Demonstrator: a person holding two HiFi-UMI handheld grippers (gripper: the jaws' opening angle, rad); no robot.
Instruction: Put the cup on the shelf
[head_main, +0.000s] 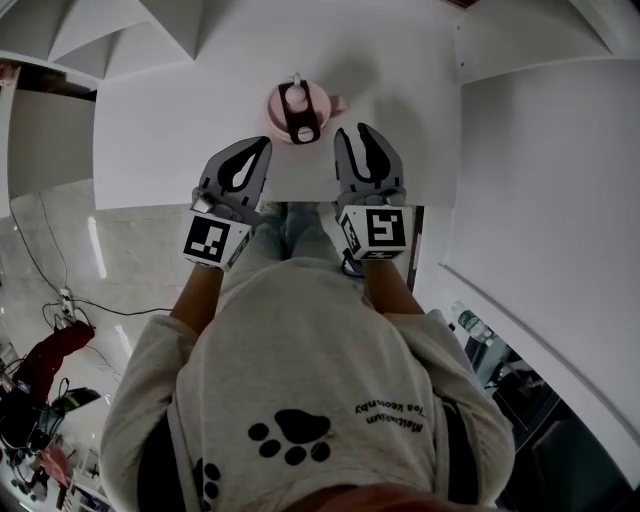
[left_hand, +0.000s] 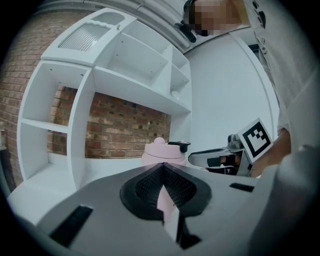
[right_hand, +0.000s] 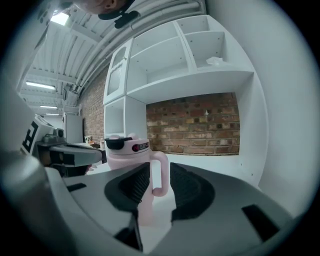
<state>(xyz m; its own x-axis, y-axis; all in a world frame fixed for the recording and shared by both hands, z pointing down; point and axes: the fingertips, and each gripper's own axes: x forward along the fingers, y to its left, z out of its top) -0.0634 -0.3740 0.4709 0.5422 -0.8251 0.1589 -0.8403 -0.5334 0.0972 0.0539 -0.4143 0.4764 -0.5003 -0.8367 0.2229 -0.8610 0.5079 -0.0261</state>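
Observation:
A pink lidded cup (head_main: 297, 108) with a dark flip cap and a side handle stands upright on the white table (head_main: 160, 140). My left gripper (head_main: 263, 143) hovers just short of it on the left, jaws shut and empty. The right gripper (head_main: 352, 131) sits to the cup's right, jaws open. In the right gripper view the cup (right_hand: 127, 152) stands beyond the right gripper (right_hand: 159, 167), its handle lined up with the gap, untouched. From the left gripper (left_hand: 162, 165) the cup (left_hand: 161, 152) shows straight ahead. The white shelf unit (right_hand: 195, 80) rises behind the table.
The shelf unit (left_hand: 135, 82) has several open compartments above the tabletop, with a brick wall (right_hand: 200, 125) behind. A white wall (head_main: 560, 200) closes the right side. Cables and clutter (head_main: 40, 380) lie on the floor at lower left.

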